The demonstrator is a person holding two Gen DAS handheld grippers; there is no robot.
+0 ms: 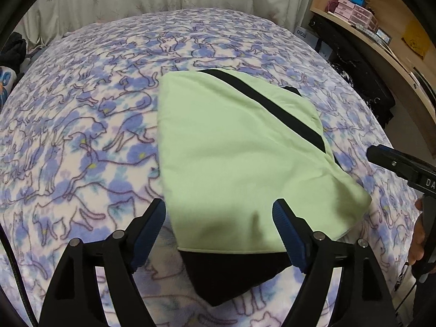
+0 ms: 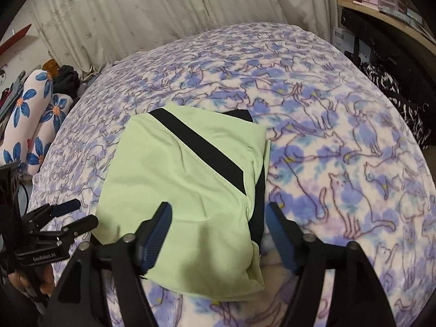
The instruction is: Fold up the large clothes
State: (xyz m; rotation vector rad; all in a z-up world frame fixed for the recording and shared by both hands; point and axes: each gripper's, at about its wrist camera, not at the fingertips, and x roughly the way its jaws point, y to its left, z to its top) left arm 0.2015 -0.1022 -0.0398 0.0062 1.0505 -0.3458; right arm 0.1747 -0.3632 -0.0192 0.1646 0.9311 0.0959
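A light green garment with black trim (image 1: 231, 147) lies folded into a compact bundle on the bed; it also shows in the right wrist view (image 2: 185, 190). A black stripe (image 1: 267, 109) crosses its top diagonally, and a black part (image 1: 231, 278) sticks out at its near edge. My left gripper (image 1: 219, 218) is open and empty, hovering over the bundle's near edge. My right gripper (image 2: 219, 218) is open and empty over the bundle's near right corner. The right gripper shows at the right edge of the left wrist view (image 1: 403, 166), and the left gripper at the left of the right wrist view (image 2: 68, 218).
The bed is covered by a blue and purple cat-print blanket (image 1: 81, 136). Curtains (image 2: 163, 13) hang behind it. A wooden shelf with small boxes (image 1: 368, 19) stands at the right. Flower-print pillows (image 2: 35, 114) and dark clothes lie at the far left.
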